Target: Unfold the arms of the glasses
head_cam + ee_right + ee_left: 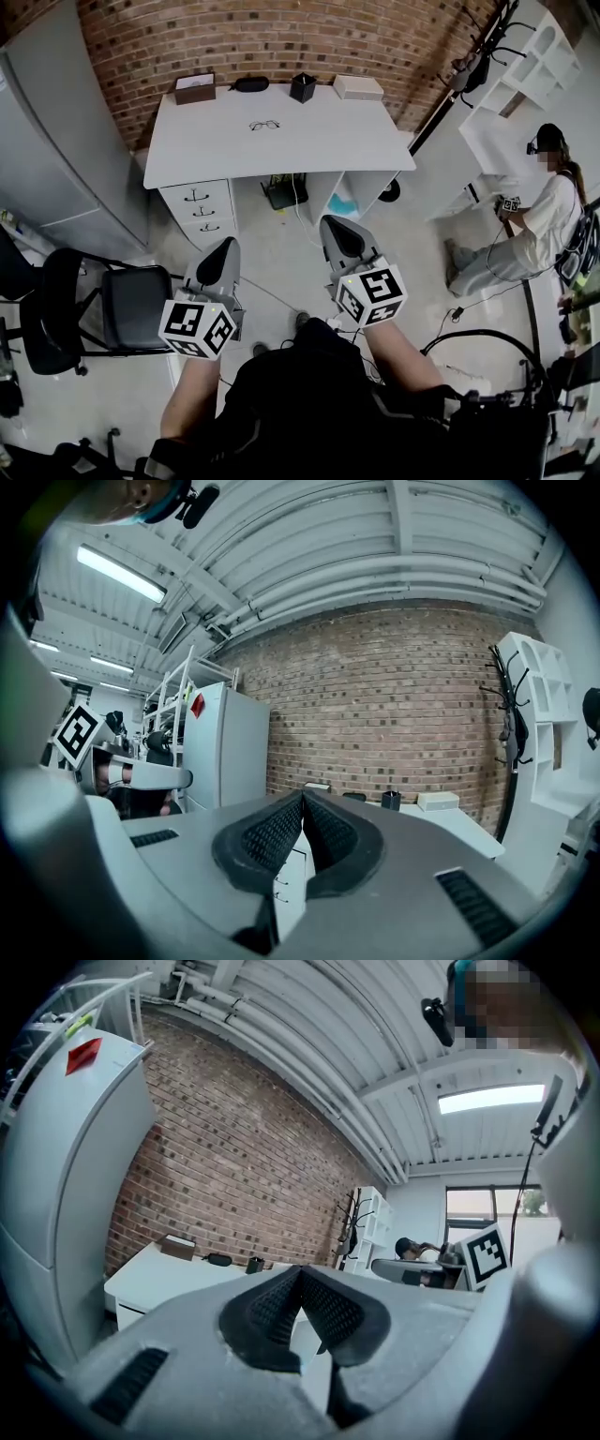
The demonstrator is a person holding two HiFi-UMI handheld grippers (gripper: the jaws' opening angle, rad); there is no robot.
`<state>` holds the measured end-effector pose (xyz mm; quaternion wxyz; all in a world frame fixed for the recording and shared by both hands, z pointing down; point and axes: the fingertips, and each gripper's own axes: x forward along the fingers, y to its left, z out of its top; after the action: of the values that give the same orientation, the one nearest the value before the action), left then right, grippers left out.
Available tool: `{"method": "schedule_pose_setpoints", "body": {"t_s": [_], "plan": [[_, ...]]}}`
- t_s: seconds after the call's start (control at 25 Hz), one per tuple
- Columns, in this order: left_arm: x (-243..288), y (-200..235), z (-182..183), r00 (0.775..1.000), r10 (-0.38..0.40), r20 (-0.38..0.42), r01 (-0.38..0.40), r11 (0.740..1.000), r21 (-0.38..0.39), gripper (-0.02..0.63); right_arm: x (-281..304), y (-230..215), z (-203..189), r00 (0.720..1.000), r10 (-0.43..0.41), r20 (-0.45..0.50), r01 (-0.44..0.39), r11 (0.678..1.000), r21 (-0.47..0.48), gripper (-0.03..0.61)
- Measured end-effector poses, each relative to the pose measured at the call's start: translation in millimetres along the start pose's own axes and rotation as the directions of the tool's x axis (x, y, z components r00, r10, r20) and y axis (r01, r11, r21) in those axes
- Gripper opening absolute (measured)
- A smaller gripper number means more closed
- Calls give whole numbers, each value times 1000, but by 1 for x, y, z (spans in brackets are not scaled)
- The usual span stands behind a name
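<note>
The glasses (264, 125) lie on the white desk (309, 141) against the brick wall, near its middle. Both grippers are held well short of the desk, over the floor. My left gripper (225, 246) is shut with nothing between its jaws; in the left gripper view its tips (300, 1271) meet in front of the desk (159, 1274). My right gripper (335, 223) is also shut and empty, and its tips (303, 797) touch in the right gripper view. The glasses are too small to make out in either gripper view.
On the desk's back edge stand a brown box (195, 89), a black case (250, 83), a black cup (302, 87) and a white box (358, 87). A drawer unit (199, 211) sits under the desk. A black chair (89, 305) is at left, a grey cabinet (52, 141) beyond it. A seated person (530, 225) is at right.
</note>
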<state>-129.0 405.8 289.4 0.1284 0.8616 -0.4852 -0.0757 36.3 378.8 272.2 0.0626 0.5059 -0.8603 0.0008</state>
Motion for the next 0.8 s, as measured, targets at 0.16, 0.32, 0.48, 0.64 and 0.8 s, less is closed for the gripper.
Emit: {"method": "schedule_pose_setpoints", "body": {"t_s": [0.16, 0.32, 0.48, 0.64, 0.8], "plan": [[6, 7, 0, 1000, -2, -14, 2, 1000, 14, 8, 14, -5, 5, 1000, 0, 8, 0, 1000, -2, 8], [18, 15, -1, 1000, 11, -19, -11, 1000, 27, 8, 31, -9, 1, 1000, 23, 8, -23, 1000, 7, 7], [38, 30, 8, 999, 32, -9, -32, 999, 36, 8, 58, -19, 3, 999, 44, 21, -44, 999, 12, 8], [67, 39, 14, 999, 42, -6, -42, 998, 48, 8, 84, -42, 8, 998, 47, 37, -48, 999, 14, 8], [108, 51, 11, 998, 66, -17, -65, 998, 24, 8, 111, -76, 3, 998, 51, 28, -52, 998, 42, 8]]}}
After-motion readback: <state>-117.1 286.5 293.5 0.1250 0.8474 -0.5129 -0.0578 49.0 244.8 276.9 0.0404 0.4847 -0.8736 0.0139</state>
